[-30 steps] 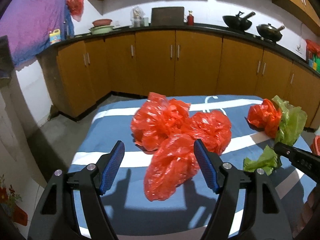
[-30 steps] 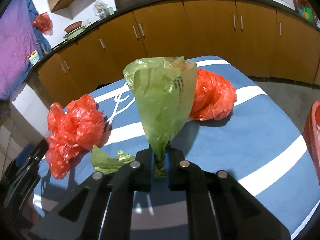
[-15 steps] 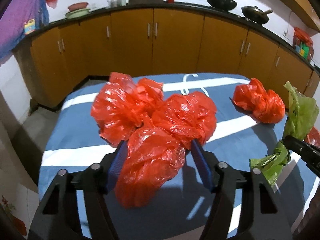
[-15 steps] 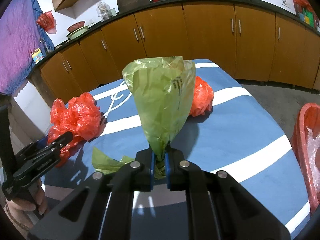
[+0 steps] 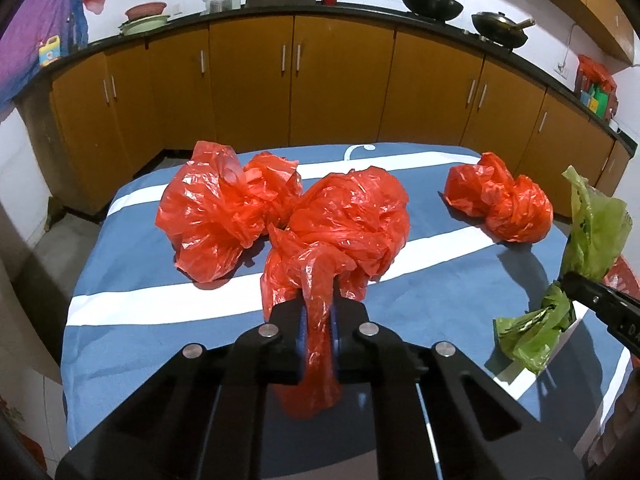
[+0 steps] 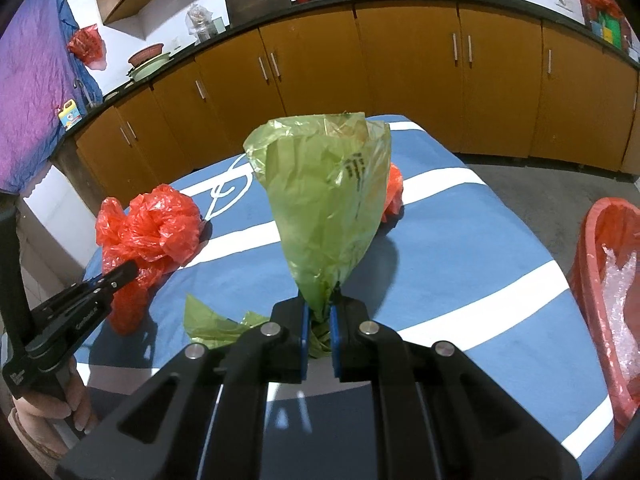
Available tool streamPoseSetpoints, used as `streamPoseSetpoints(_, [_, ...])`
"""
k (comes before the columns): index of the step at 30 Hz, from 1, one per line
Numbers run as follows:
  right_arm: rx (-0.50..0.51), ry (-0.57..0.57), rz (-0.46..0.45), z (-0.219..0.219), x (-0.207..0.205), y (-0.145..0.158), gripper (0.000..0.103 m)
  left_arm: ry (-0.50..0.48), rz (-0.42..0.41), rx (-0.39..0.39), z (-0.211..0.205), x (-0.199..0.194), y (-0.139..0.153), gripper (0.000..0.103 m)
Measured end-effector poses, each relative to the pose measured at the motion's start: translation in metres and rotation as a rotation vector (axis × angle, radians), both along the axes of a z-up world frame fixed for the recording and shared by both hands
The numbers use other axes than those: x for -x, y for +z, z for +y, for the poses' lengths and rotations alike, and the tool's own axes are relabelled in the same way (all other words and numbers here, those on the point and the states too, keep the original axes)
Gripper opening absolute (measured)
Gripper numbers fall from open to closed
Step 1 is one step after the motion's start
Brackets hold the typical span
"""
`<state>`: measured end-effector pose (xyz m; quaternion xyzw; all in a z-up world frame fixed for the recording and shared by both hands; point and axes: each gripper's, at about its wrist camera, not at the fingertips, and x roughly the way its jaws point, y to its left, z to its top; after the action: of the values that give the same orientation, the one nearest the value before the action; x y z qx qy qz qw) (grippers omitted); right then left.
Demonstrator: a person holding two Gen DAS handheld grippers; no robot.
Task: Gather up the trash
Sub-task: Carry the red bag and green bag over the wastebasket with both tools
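**Trash bags: two gripped, none binned yet**

Crumpled red plastic bag (image 5: 320,280) now pinched in left hand-held gripper (image 5: 318,312), jaws just closed on it; bag lies on blue-and-white striped bench (image 5: 440,280). Right hand-held gripper (image 6: 318,328) clenched on thin green plastic bag (image 6: 324,200), held upright. Left to do: approx. 3 more red bags (image 5: 500,204) on bench. Red tub (image 6: 600,280) w/ plastic waits at right, prob. the bin.
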<state>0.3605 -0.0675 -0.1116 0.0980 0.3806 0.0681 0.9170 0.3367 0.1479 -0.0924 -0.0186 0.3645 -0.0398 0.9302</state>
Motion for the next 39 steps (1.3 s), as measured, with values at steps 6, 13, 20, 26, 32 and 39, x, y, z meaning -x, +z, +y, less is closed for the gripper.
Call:
streamPoseSetpoints(6, [-0.003,-0.006,-0.017,-0.010,0.010,0.010,0.010,0.017,-0.034,0.021,-0.004,0.015,0.005,0.006])
streamPoseSetpoints(13, [-0.004,-0.017,-0.038,-0.027,0.027,0.024,0.010,0.008,-0.063,0.035,-0.017,0.035,0.018,0.006])
streamPoseSetpoints(20, [-0.007,-0.032,-0.077,-0.047,0.047,0.042,0.010,-0.022,-0.109,0.041,-0.039,0.052,0.042,0.006])
streamPoseSetpoints(26, [-0.004,-0.060,-0.112,-0.069,0.064,0.061,0.010,-0.055,-0.146,0.043,-0.061,0.063,0.060,0.006])
streamPoseSetpoints(32, [0.030,-0.110,-0.159,-0.100,0.081,0.077,0.010,-0.095,-0.172,0.047,-0.091,0.072,0.076,0.006])
streamPoseSetpoints(39, [0.090,-0.199,-0.192,-0.150,0.097,0.083,0.010,-0.159,-0.197,0.059,-0.134,0.080,0.087,0.006])
